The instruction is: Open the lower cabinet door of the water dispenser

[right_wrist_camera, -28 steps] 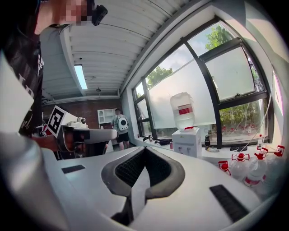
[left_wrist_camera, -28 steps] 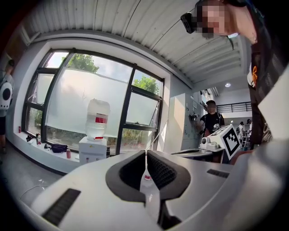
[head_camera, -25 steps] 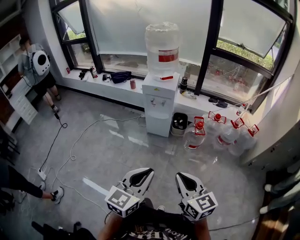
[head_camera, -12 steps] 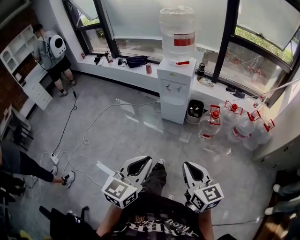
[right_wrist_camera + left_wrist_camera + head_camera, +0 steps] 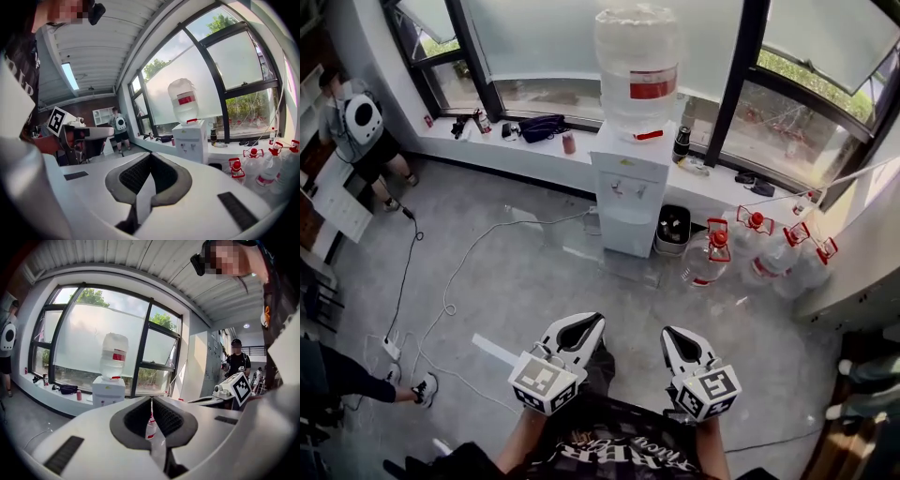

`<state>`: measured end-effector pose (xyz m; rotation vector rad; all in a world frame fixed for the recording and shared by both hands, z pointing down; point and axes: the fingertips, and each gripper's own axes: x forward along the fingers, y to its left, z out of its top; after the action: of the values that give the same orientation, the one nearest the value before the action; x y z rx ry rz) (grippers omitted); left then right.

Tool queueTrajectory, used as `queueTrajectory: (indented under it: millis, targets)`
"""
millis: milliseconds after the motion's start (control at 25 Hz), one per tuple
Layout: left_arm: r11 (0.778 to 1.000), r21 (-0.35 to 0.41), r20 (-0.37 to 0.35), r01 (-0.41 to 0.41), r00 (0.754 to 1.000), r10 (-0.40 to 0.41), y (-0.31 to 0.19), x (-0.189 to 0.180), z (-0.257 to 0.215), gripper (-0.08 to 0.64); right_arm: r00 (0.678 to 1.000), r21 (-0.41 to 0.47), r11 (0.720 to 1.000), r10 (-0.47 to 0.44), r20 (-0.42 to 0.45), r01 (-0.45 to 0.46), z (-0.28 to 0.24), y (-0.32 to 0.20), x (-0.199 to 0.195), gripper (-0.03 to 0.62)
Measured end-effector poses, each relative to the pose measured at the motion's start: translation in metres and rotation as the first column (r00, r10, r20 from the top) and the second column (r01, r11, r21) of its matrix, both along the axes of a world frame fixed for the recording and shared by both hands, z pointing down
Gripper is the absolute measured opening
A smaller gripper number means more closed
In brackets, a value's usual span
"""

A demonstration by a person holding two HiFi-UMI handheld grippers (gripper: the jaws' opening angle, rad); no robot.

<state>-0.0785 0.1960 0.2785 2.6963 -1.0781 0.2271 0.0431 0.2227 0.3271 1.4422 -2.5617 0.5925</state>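
The grey floor (image 5: 516, 272) is carrying everything here, and the water dispenser (image 5: 630, 187) is standing at its far edge, backed against the white ledge (image 5: 534, 155) under the windows. A wide stretch of bare floor is lying between it and the person, so the task is looking barely begun. Nothing is touching the dispenser, and the approach, the grip and the pull on the door are all left to do.

The dispenser is showing as a white upright box. A large clear bottle (image 5: 637, 66) with a red label is sitting upside down on top of it. Below that, 2 small taps (image 5: 626, 188) are sitting in a recess. The lower cabinet door (image 5: 627, 232) is filling the bottom part of the front, plain white and lying flush, so it is reading as closed. No handle or hinge side is showing from this far away.

The left gripper (image 5: 586, 325) and right gripper (image 5: 673, 336) are hanging side by side near the person's body, both aiming toward the dispenser. Each pair of jaws is sitting together at the tips with nothing between them.
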Motion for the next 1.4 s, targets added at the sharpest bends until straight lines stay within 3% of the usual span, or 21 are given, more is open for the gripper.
queueTrajectory:
  millis: [160,360,640,880,1120,1240,1400]
  targets:
    - [0.999,0.01,0.029,-0.045,0.999,0.045,-0.068,-0.022,-0.001,0.02,0.999,-0.024,0.999,0.033,0.0,-0.033,0.003,-0.072,-0.021,0.011]
    - [0.996,-0.033,0.021,-0.079,0.997,0.08,-0.136,-0.062,0.013,0.02,0.999,-0.04,0.998,0.05,0.001,-0.05,0.0,-0.146,-0.062,0.011]
    - [0.989,-0.049,0.027,-0.14,0.99,0.142,-0.211,-0.081,0.034,0.02,0.994,-0.078,0.991,0.107,-0.02,-0.108,0.01,-0.203,-0.08,0.011]
    - [0.978,-0.068,-0.004,-0.198,0.98,0.199,-0.243,-0.063,0.048,0.02,0.982,-0.115,0.975,0.185,-0.038,-0.188,0.025,-0.224,-0.059,0.011]
    - [0.952,-0.101,0.01,-0.288,0.957,0.291,-0.253,-0.032,0.067,0.02,0.971,-0.143,0.96,0.234,-0.054,-0.24,0.049,-0.252,-0.029,0.011]
    - [0.941,-0.114,0.022,-0.318,0.946,0.322,-0.259,-0.015,0.077,0.02,0.969,-0.145,0.958,0.238,-0.074,-0.246,0.062,-0.27,-0.01,0.011]
    - [0.943,-0.139,0.034,-0.303,0.95,0.311,-0.277,0.016,0.085,0.02,0.974,-0.123,0.972,0.185,-0.132,-0.201,0.078,-0.304,0.022,0.011]
